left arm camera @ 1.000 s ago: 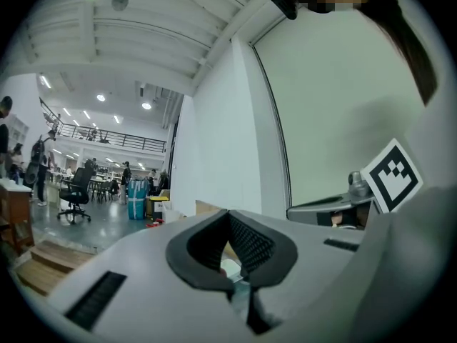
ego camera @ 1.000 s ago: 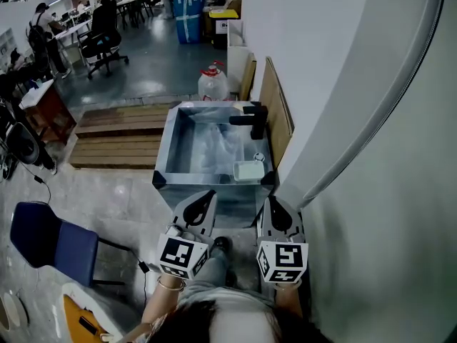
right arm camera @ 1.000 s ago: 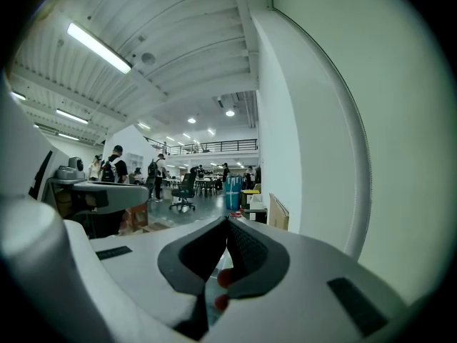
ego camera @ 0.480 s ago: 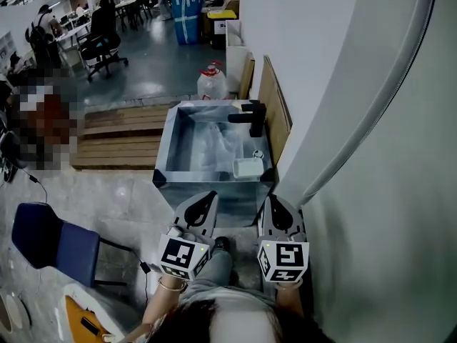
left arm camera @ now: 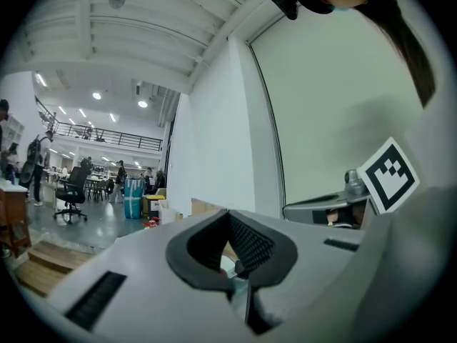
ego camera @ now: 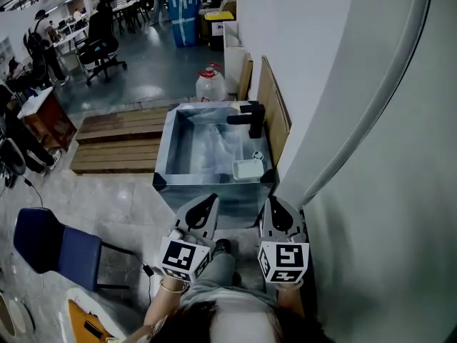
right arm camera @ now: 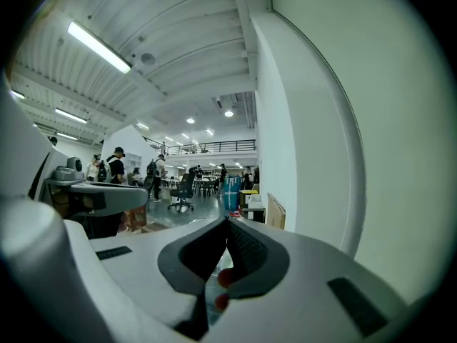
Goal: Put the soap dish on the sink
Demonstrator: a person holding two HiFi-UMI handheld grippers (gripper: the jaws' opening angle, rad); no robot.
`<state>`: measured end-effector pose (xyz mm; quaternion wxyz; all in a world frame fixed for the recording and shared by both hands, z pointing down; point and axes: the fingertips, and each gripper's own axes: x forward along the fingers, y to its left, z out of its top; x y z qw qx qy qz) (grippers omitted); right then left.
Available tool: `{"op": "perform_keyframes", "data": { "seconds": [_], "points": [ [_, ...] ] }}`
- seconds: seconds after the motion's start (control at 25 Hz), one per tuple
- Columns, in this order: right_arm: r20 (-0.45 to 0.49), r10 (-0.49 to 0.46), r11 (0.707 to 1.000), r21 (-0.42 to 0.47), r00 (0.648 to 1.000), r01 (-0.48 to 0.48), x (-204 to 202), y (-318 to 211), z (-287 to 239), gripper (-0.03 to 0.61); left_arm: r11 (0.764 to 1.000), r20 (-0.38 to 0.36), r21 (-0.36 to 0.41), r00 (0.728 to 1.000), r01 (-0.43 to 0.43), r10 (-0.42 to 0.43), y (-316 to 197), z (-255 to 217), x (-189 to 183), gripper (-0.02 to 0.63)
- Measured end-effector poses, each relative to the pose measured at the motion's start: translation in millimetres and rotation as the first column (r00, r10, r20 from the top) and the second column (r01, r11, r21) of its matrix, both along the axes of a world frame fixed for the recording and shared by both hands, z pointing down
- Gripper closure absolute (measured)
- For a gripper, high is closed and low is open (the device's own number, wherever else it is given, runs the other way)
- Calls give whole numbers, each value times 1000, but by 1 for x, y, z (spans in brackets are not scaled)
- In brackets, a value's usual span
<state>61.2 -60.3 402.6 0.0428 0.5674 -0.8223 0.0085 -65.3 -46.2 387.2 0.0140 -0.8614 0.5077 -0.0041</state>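
Observation:
The pale rectangular soap dish (ego camera: 248, 168) rests at the near right corner of the metal sink (ego camera: 166, 148), just in front of the black faucet (ego camera: 250, 118). Both grippers hang side by side before the sink's front wall, held low by the person. My left gripper (ego camera: 207, 204) is shut with nothing in it; its dark pads meet in the left gripper view (left arm camera: 230, 224). My right gripper (ego camera: 274, 211) is also shut and empty (right arm camera: 227, 227). Neither touches the dish, which lies a short way beyond the right gripper's tip.
A white wall (ego camera: 335, 84) runs close along the right. A wooden board (ego camera: 270, 106) leans behind the sink, and a water jug (ego camera: 211, 84) stands beyond it. Wooden pallets (ego camera: 118, 138) lie left of the sink, a blue chair (ego camera: 53, 241) at near left. People and desks fill the far room.

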Motion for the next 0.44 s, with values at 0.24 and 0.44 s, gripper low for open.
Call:
{"op": "perform_keyframes", "data": {
  "seconds": [0.24, 0.44],
  "points": [
    [1, 4, 1000, -5, 1000, -4, 1, -8, 1, 552, 1000, 4, -2, 1000, -9, 10, -6, 0, 3, 604],
    [0, 9, 1000, -17, 1000, -9, 1, -17, 6, 552, 1000, 1, -11, 1000, -17, 17, -15, 6, 3, 604]
  ]
}}
